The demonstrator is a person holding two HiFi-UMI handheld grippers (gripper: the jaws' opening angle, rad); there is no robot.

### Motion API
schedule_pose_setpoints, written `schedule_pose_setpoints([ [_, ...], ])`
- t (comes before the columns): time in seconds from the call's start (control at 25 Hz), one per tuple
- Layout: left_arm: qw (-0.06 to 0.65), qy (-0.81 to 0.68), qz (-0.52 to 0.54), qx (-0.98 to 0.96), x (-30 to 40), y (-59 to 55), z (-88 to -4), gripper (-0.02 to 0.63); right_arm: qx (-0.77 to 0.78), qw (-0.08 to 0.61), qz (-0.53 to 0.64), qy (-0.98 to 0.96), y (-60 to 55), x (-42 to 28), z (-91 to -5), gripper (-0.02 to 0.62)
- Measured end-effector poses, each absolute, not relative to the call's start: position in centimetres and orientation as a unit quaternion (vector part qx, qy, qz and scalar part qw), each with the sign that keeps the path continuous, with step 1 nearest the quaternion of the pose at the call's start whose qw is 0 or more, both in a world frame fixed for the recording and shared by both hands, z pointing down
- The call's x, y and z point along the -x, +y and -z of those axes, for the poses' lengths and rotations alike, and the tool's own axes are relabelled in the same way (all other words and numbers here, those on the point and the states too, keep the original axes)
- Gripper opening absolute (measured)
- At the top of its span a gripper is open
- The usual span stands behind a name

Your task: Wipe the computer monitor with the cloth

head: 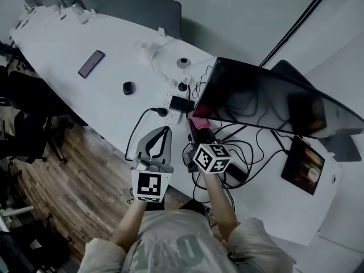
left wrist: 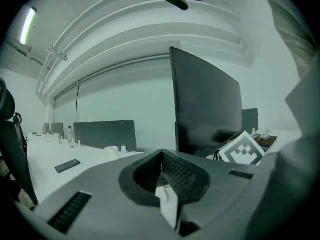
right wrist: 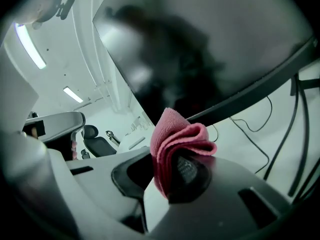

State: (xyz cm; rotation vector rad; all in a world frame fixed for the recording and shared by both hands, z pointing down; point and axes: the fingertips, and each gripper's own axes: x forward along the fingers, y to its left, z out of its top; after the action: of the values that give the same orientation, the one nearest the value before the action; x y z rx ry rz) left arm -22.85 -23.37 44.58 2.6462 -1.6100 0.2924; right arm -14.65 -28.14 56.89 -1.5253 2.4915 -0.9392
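A long white table (head: 85,44) runs toward the far left of an office with pale walls (head: 239,16), a grey divider panel (head: 136,4) at its far edge. Black office chairs (head: 28,118) stand on the wood-plank floor (head: 85,175) at left. Strip lights (left wrist: 27,26) glow overhead.

The cloth (right wrist: 176,134) is pink-red with a fine nap, set against the glossy black screen of the computer monitor (head: 267,98). The left gripper (head: 165,129) and the right gripper (head: 197,131) have pale grey bodies with black ribbed jaw pads, and each carries a white cube printed with black square markers. The table (head: 74,36) is white, the cables (head: 259,147) black, the phone (head: 91,63) dark, and the floor (head: 74,169) brown wood plank.
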Motion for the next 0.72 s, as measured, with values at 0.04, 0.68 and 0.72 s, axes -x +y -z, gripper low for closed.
schedule_pose_setpoints([
  [0.04,0.015,-0.52,-0.094,-0.849,23.2,-23.4,-44.5,0.015,0.498,0.038,0.306,0.81,-28.2,14.8,-56.9,0.048],
  [0.68,0.016,-0.532,-0.087,-0.842,24.5,-23.8,-44.1,0.015,0.537,0.041,0.319,0.78,-26.2,14.7,-56.8,0.048],
  [0.72,0.016,-0.532,-0.084,-0.843,24.5,-23.8,-43.9,0.015,0.54,0.041,0.323,0.776,-25.7,14.4,-56.7,0.048],
])
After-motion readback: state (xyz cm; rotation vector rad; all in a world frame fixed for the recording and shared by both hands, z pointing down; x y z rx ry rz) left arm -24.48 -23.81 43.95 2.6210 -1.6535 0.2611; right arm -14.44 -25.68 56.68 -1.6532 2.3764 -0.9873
